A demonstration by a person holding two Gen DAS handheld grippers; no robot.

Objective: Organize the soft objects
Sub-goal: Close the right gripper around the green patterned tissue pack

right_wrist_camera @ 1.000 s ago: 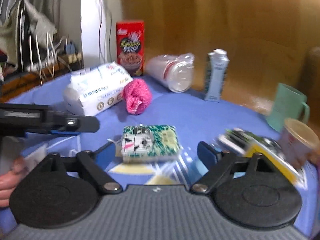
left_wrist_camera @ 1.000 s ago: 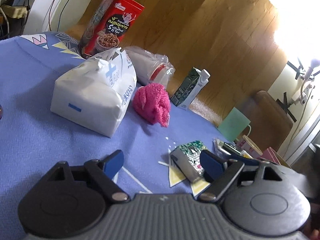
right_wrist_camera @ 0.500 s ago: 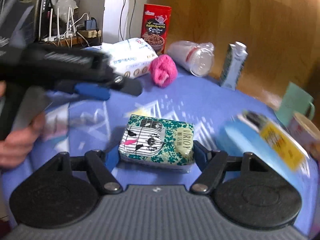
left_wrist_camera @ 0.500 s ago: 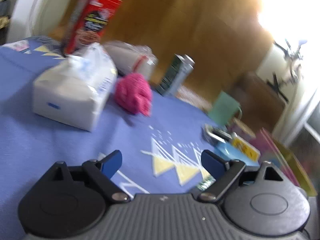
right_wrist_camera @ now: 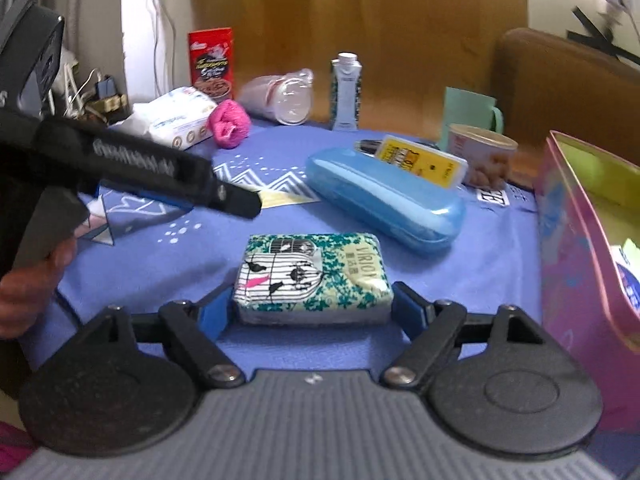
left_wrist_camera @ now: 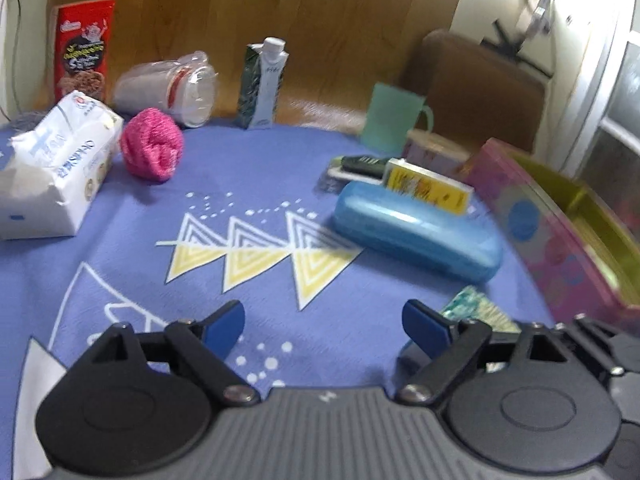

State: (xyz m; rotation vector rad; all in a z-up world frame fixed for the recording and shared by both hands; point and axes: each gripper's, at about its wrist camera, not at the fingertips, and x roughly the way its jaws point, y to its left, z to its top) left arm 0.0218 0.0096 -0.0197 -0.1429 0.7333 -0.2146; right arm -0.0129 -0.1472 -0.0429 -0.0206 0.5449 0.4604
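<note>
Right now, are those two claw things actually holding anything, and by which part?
The right gripper holds the green patterned tissue pack by its two short ends, one finger on each. The left gripper is open, holding nothing.

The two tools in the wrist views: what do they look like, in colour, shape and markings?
Both match. The left tool and the right tool have blue finger pads on black linkage arms, pinned by silver rivets to two round black discs beside a ribbed grey body. Seen sideways, the left tool shows blurred white lettering on a black bar.
</note>
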